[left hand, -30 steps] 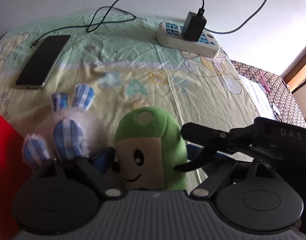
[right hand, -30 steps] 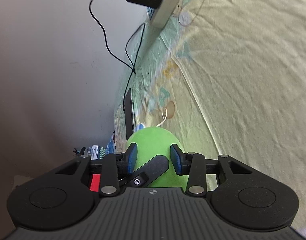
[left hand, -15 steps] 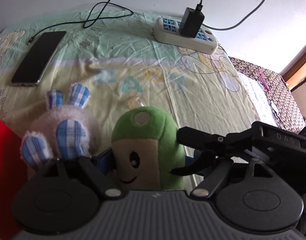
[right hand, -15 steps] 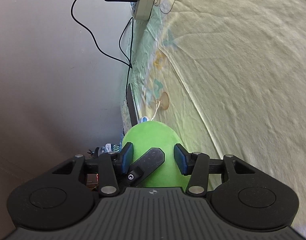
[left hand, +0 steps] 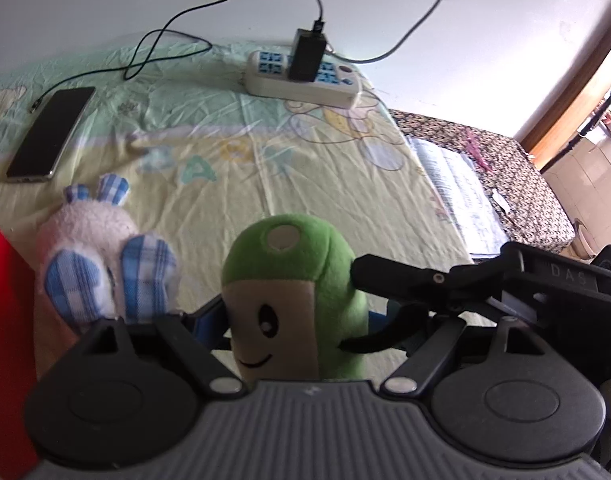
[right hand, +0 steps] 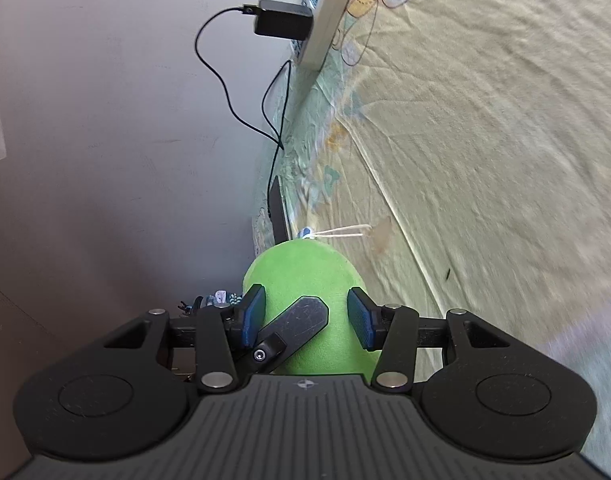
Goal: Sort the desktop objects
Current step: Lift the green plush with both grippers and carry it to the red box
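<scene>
A green plush toy with a smiling face stands between the blue pads of my left gripper, which touch its two sides. My right gripper reaches in from the right, one black finger high on the toy's side and one low. In the right wrist view the green plush toy bulges past both pads of the right gripper, and a left gripper finger lies across it. A white plush bunny with blue checked ears and feet lies on the sheet to the left.
A yellow-green cartoon sheet covers the surface. A phone on a cable lies far left. A white power strip with a black charger sits by the wall. A red object stands at the left edge, and papers lie right.
Both grippers have moved to the right together with the green toy, away from the bunny. The right gripper's pads stand a little wider apart than a second ago.
</scene>
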A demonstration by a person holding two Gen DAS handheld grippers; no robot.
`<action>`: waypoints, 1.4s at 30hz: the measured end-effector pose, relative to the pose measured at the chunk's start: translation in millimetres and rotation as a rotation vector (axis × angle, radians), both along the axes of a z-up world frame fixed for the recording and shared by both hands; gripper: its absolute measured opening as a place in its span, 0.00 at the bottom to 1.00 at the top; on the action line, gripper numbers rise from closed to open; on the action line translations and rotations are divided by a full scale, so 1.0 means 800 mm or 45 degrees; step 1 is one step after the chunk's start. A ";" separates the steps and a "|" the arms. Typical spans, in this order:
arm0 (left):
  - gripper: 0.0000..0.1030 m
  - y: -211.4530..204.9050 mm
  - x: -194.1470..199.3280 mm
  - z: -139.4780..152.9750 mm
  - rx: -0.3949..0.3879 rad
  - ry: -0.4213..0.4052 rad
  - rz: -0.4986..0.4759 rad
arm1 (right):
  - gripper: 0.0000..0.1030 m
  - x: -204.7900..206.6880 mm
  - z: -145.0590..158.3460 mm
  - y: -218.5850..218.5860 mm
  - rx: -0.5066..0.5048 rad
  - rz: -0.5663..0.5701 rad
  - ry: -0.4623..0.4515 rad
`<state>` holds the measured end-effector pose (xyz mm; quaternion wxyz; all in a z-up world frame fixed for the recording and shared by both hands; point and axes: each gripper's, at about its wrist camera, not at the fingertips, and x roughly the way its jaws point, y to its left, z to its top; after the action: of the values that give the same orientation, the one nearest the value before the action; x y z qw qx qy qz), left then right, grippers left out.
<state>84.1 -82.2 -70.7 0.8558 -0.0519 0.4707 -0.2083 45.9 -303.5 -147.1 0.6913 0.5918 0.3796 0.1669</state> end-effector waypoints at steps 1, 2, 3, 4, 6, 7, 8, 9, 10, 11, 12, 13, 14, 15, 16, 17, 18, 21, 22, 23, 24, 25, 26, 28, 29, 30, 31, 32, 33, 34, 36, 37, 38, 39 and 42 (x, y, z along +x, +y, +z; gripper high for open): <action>0.81 -0.001 -0.006 0.004 -0.006 -0.008 -0.008 | 0.49 -0.006 0.003 -0.001 -0.006 -0.005 -0.011; 0.81 -0.001 -0.012 0.008 -0.014 -0.013 -0.017 | 0.50 -0.012 0.007 0.000 -0.013 -0.011 -0.023; 0.81 -0.001 -0.018 0.011 -0.020 -0.019 -0.025 | 0.50 -0.021 0.012 -0.001 -0.023 -0.015 -0.036; 0.81 -0.001 -0.025 0.014 -0.024 -0.027 -0.030 | 0.50 -0.029 0.015 0.000 -0.032 -0.018 -0.051; 0.81 0.001 -0.039 0.020 -0.030 -0.044 -0.038 | 0.51 -0.041 0.021 0.002 -0.040 -0.026 -0.075; 0.81 0.003 -0.046 0.022 -0.035 -0.052 -0.040 | 0.51 -0.046 0.022 0.005 -0.041 -0.028 -0.085; 0.81 0.006 -0.052 0.025 -0.040 -0.058 -0.042 | 0.52 -0.051 0.024 0.007 -0.042 -0.030 -0.094; 0.81 0.009 -0.059 0.027 -0.041 -0.064 -0.042 | 0.52 -0.055 0.025 0.010 -0.043 -0.032 -0.100; 0.81 0.011 -0.065 0.029 -0.043 -0.072 -0.042 | 0.52 -0.060 0.026 0.013 -0.042 -0.033 -0.106; 0.81 0.015 -0.070 0.031 -0.046 -0.080 -0.040 | 0.52 -0.063 0.028 0.017 -0.041 -0.033 -0.112; 0.81 0.019 -0.076 0.033 -0.054 -0.087 -0.038 | 0.53 -0.066 0.030 0.021 -0.043 -0.032 -0.120; 0.81 0.024 -0.080 0.036 -0.063 -0.094 -0.036 | 0.53 -0.069 0.034 0.025 -0.048 -0.030 -0.131; 0.81 0.029 -0.084 0.040 -0.072 -0.103 -0.035 | 0.53 -0.072 0.038 0.029 -0.055 -0.028 -0.143; 0.81 0.035 -0.089 0.044 -0.080 -0.115 -0.036 | 0.53 -0.075 0.044 0.034 -0.064 -0.026 -0.157; 0.81 0.040 -0.093 0.049 -0.089 -0.130 -0.039 | 0.53 -0.078 0.050 0.039 -0.074 -0.026 -0.173; 0.81 0.046 -0.098 0.054 -0.098 -0.147 -0.043 | 0.53 -0.082 0.057 0.045 -0.087 -0.027 -0.193; 0.81 0.052 -0.103 0.059 -0.107 -0.164 -0.047 | 0.53 -0.085 0.063 0.051 -0.099 -0.030 -0.214; 0.81 0.075 -0.114 0.073 -0.129 -0.206 -0.051 | 0.53 -0.095 0.080 0.072 -0.118 -0.040 -0.263; 0.81 0.085 -0.116 0.076 -0.138 -0.215 -0.052 | 0.54 -0.098 0.085 0.080 -0.120 -0.046 -0.273; 0.81 0.095 -0.119 0.079 -0.146 -0.224 -0.053 | 0.54 -0.100 0.089 0.089 -0.120 -0.050 -0.282; 0.81 0.105 -0.121 0.082 -0.153 -0.232 -0.053 | 0.55 -0.102 0.093 0.098 -0.119 -0.051 -0.291; 0.81 0.116 -0.123 0.086 -0.161 -0.242 -0.051 | 0.56 -0.104 0.097 0.108 -0.117 -0.051 -0.300; 0.81 0.126 -0.126 0.090 -0.167 -0.253 -0.051 | 0.57 -0.104 0.101 0.117 -0.114 -0.051 -0.310; 0.81 0.147 -0.130 0.099 -0.173 -0.279 -0.053 | 0.58 -0.106 0.109 0.136 -0.109 -0.052 -0.333; 0.81 0.157 -0.131 0.103 -0.175 -0.292 -0.053 | 0.58 -0.106 0.114 0.146 -0.104 -0.052 -0.343; 0.81 0.168 -0.133 0.107 -0.179 -0.305 -0.050 | 0.59 -0.106 0.117 0.156 -0.098 -0.052 -0.351; 0.81 0.178 -0.134 0.111 -0.184 -0.316 -0.045 | 0.59 -0.105 0.122 0.165 -0.094 -0.051 -0.362; 0.81 0.188 -0.135 0.115 -0.190 -0.329 -0.040 | 0.60 -0.103 0.126 0.174 -0.095 -0.049 -0.375; 0.81 0.198 -0.135 0.118 -0.194 -0.342 -0.034 | 0.60 -0.101 0.130 0.184 -0.099 -0.047 -0.389; 0.81 0.209 -0.135 0.122 -0.200 -0.355 -0.027 | 0.60 -0.099 0.135 0.194 -0.103 -0.043 -0.404; 0.81 0.231 -0.133 0.129 -0.215 -0.378 -0.012 | 0.60 -0.095 0.146 0.214 -0.115 -0.036 -0.437; 0.81 0.242 -0.133 0.134 -0.223 -0.389 -0.002 | 0.60 -0.092 0.151 0.225 -0.127 -0.032 -0.459; 0.81 0.254 -0.132 0.138 -0.231 -0.401 0.008 | 0.60 -0.089 0.157 0.236 -0.139 -0.027 -0.480; 0.81 0.266 -0.131 0.142 -0.238 -0.414 0.018 | 0.60 -0.085 0.162 0.247 -0.149 -0.018 -0.500; 0.81 0.302 -0.128 0.153 -0.245 -0.452 0.049 | 0.60 -0.072 0.175 0.280 -0.163 0.016 -0.554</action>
<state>-18.0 159.1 51.9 0.9203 -0.1049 0.2892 -0.2418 -11.5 -79.2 -7.4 0.7919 0.4943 0.2352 0.2705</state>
